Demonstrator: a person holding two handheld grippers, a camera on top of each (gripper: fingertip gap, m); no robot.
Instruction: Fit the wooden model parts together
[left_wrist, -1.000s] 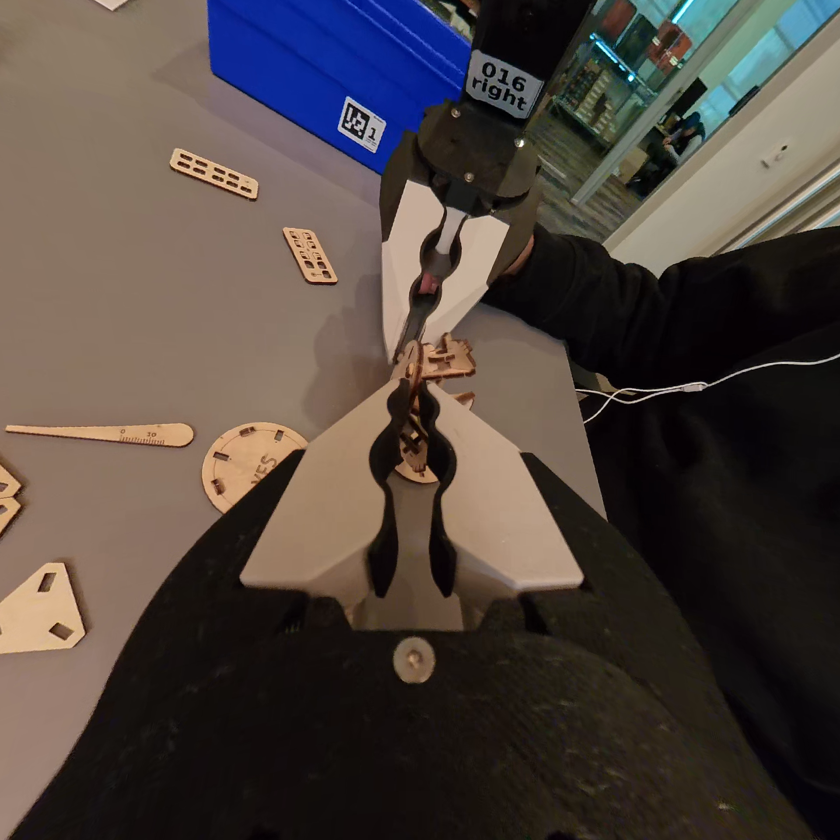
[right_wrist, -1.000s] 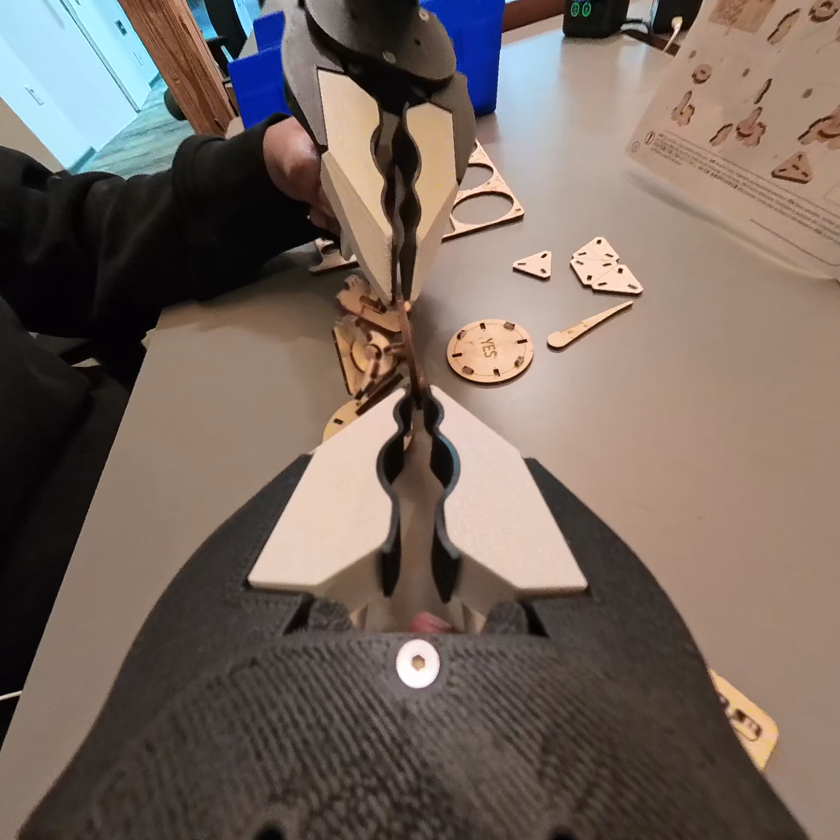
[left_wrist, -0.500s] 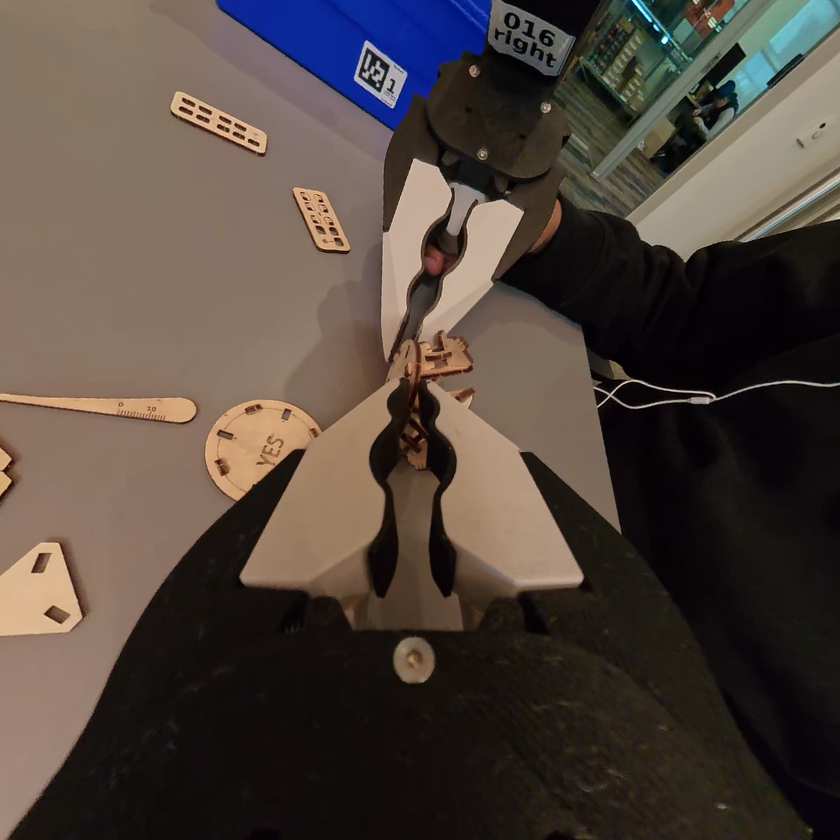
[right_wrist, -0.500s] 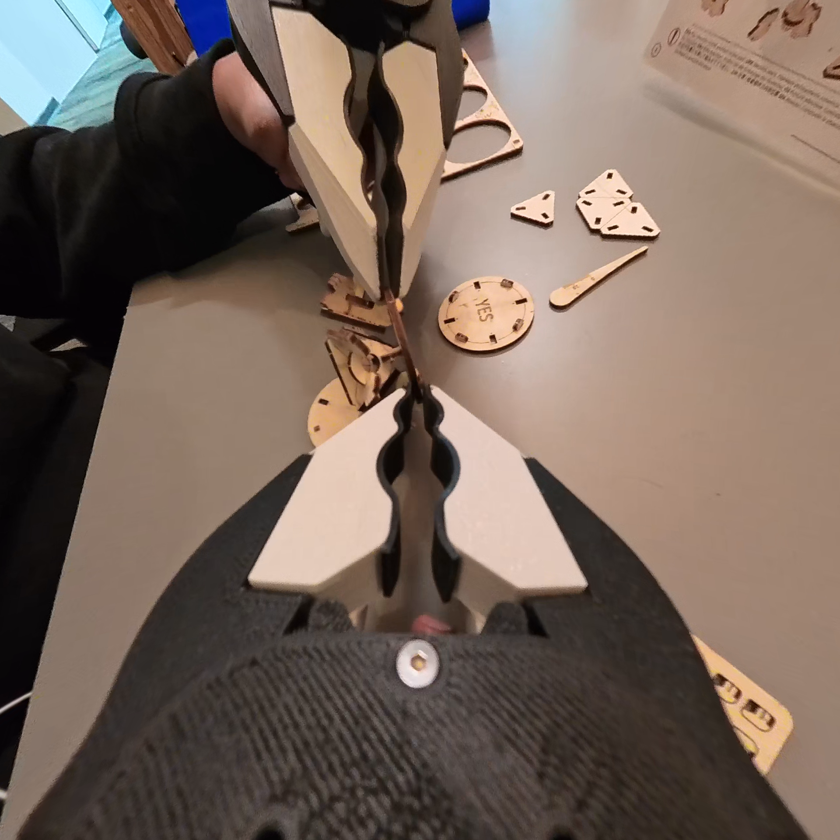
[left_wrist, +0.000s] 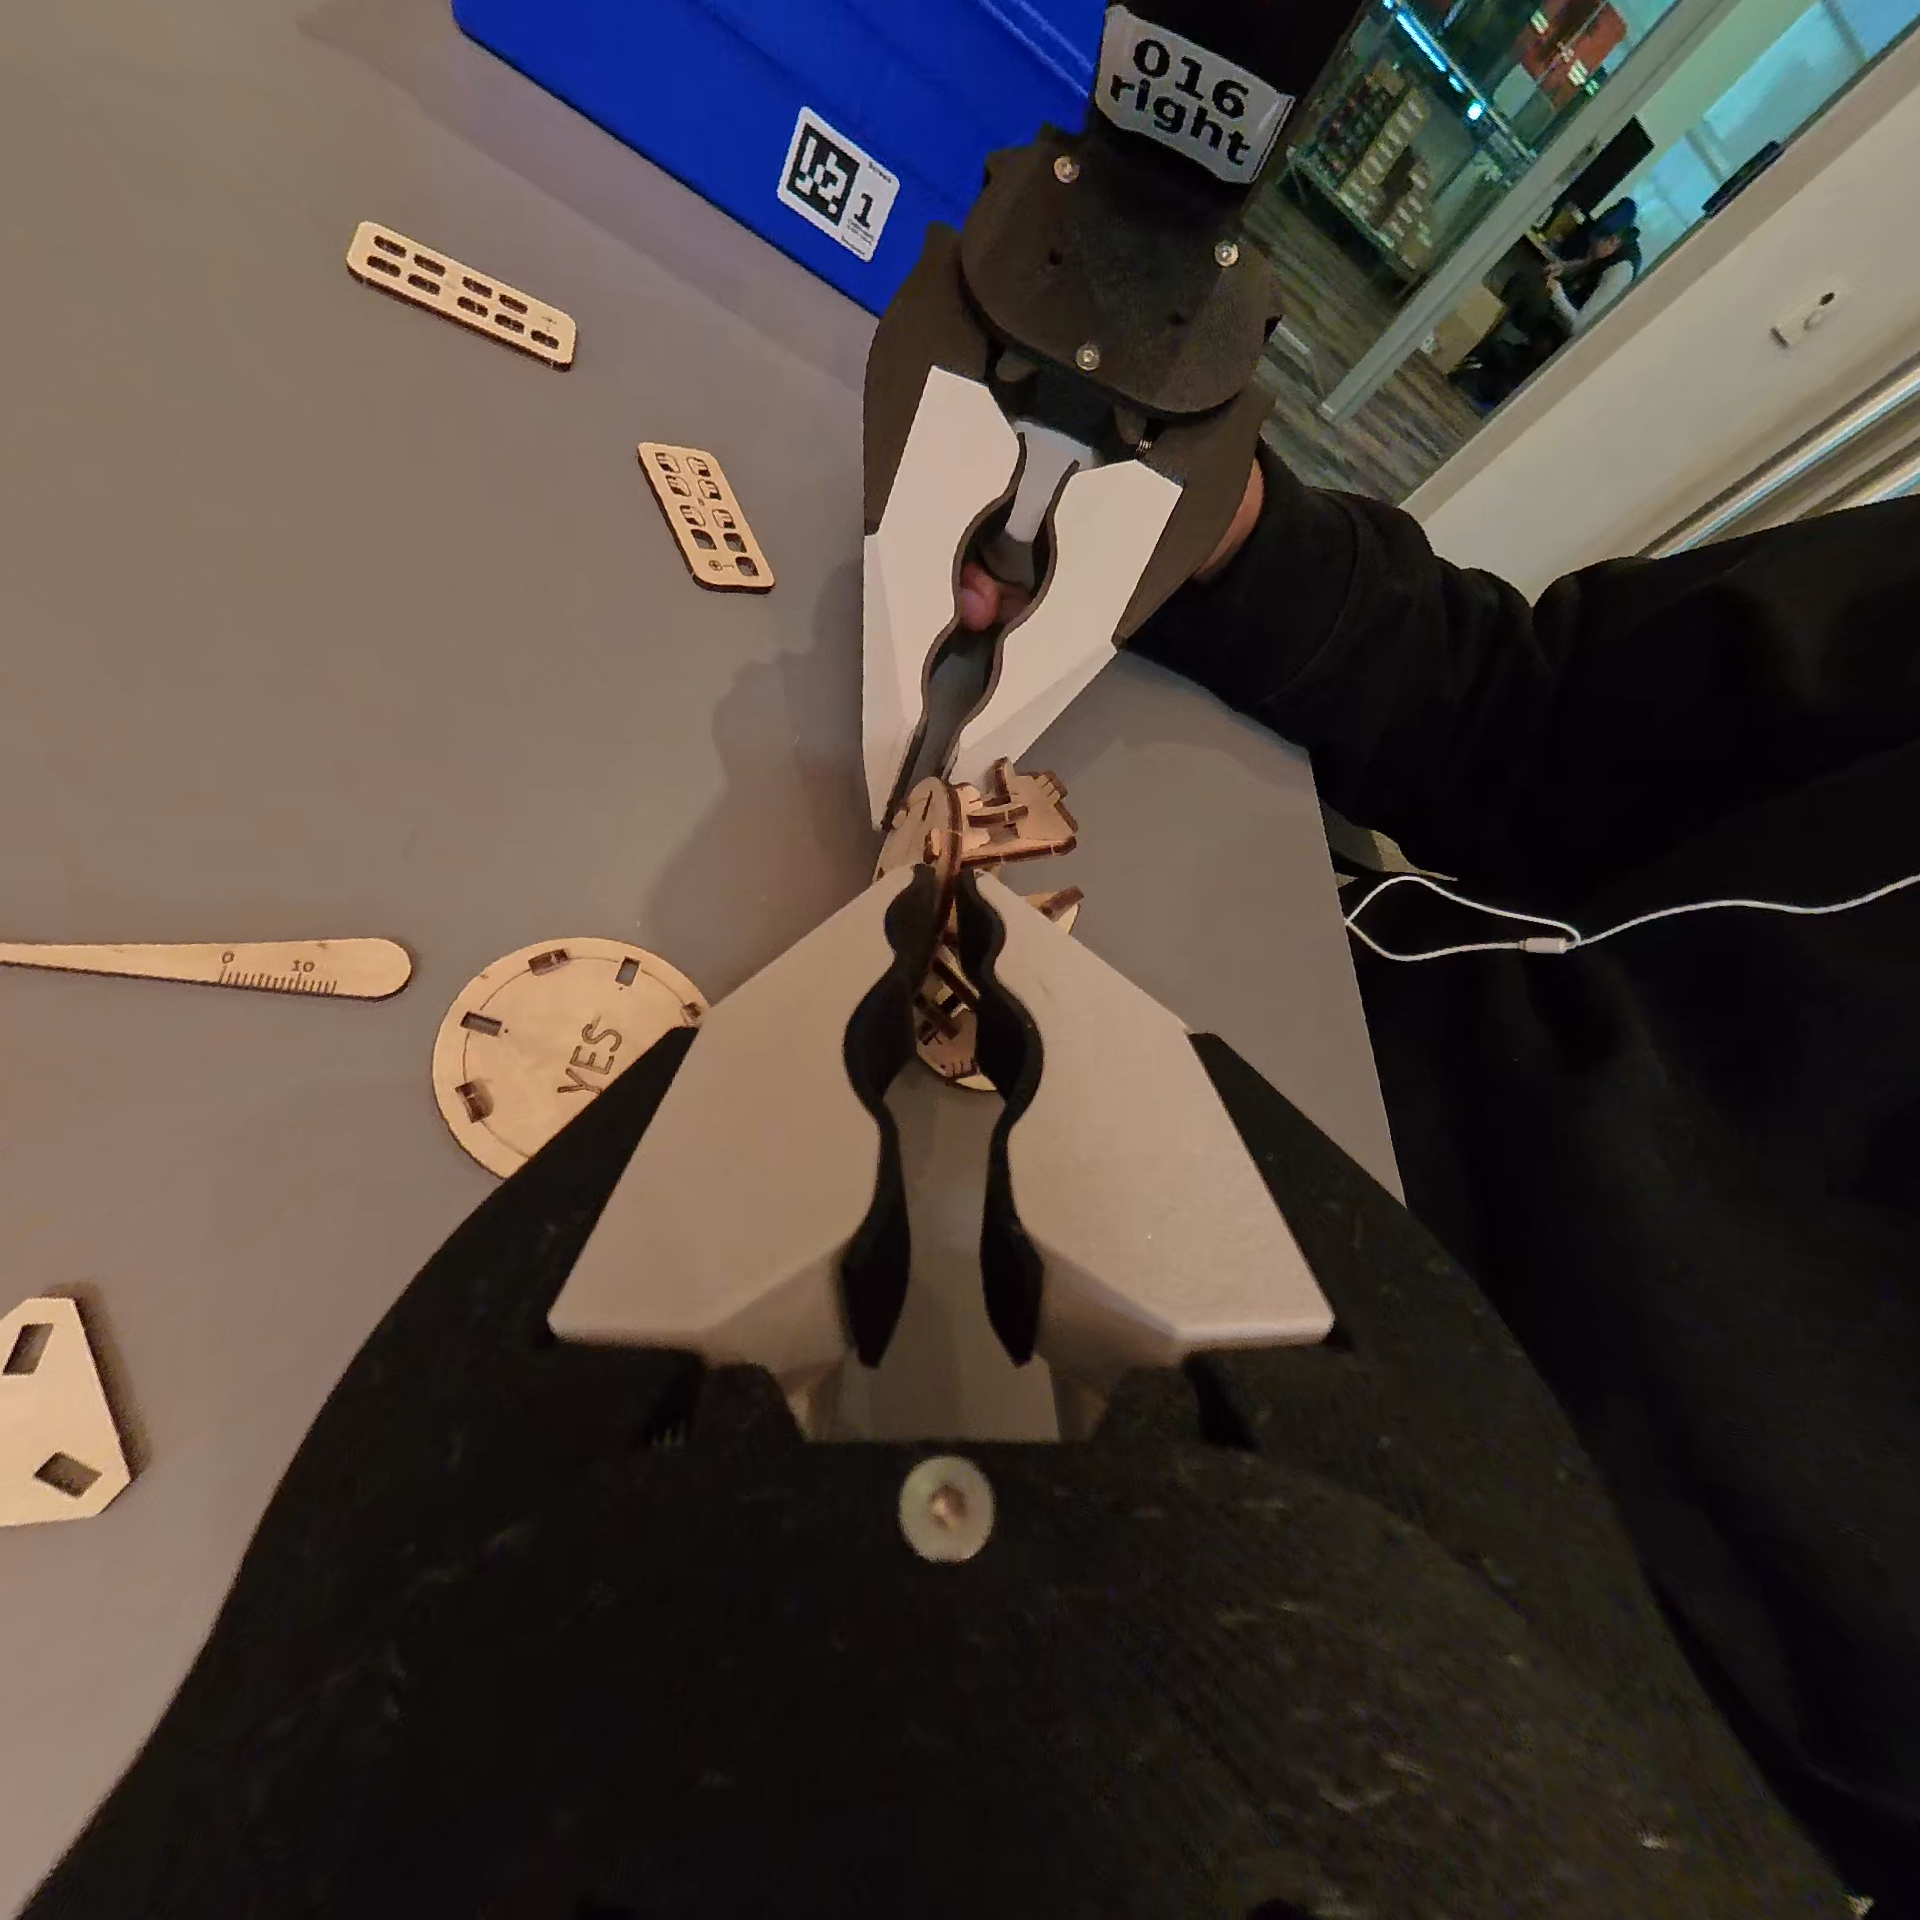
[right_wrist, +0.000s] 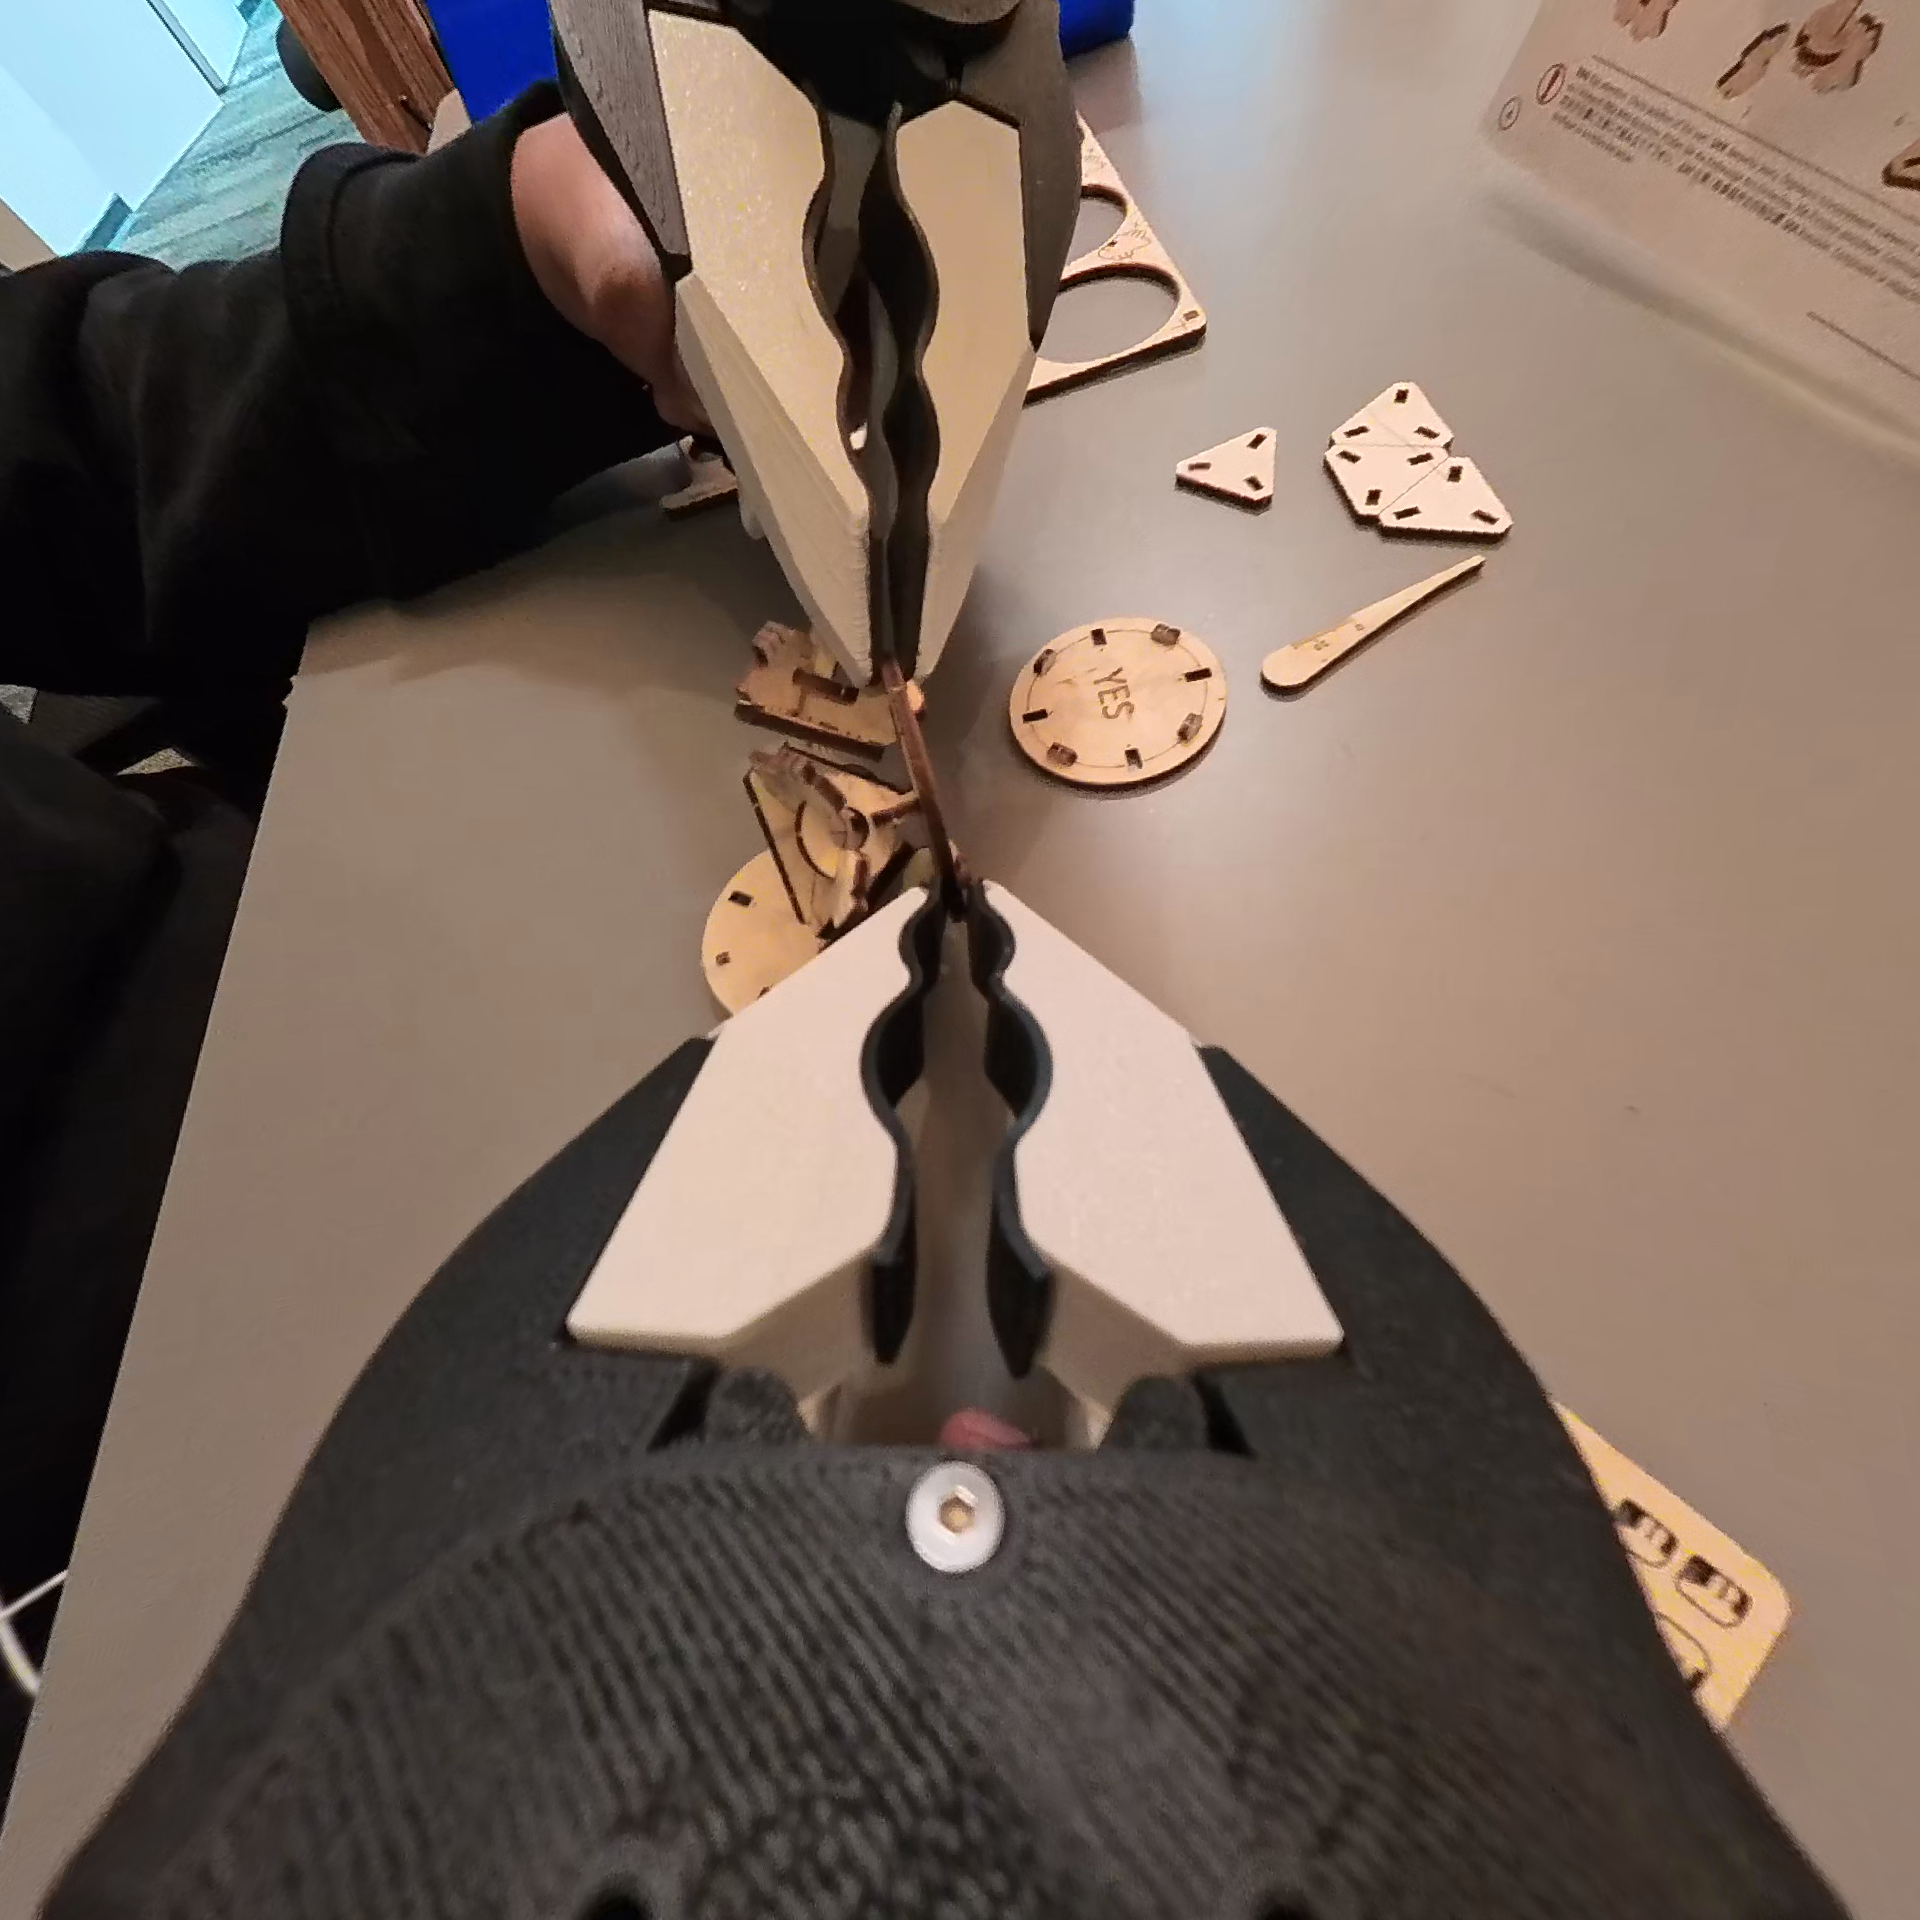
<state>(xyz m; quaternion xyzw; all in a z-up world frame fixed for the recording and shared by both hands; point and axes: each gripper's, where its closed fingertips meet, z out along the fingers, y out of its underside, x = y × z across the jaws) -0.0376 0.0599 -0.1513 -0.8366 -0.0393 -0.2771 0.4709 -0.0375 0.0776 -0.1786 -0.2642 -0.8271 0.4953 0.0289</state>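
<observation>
Taking the engraved wooden disc (left_wrist: 566, 1049) lying flat on the grey table (left_wrist: 312, 675) as the landmark: to its left in the left wrist view lie a corner-notched wooden plate (left_wrist: 57, 1413) and a tapered wooden pointer (left_wrist: 208, 966). Beyond the disc are a long slotted wooden strip (left_wrist: 460, 294) and a shorter slotted strip (left_wrist: 707, 516), with a blue bin (left_wrist: 727, 114) further back.

Just right of the disc, the left gripper (left_wrist: 935, 888) is clenched on the edge of a thin wooden disc piece (left_wrist: 935, 831) held on edge — its dark pads press both faces. The right gripper (left_wrist: 914, 800), facing it from the far side, pinches the opposite edge of the same piece (seen edge-on in the right wrist view (right_wrist: 920, 769)). Its tips are closed on it too.

Attached to that piece on the side away from the engraved disc are small notched wooden assemblies (right_wrist: 821, 831), above another flat wooden disc (right_wrist: 758, 940). Further right, near the table edge, are a black sleeve (left_wrist: 1455, 665) and a white cable (left_wrist: 1558, 935).
</observation>
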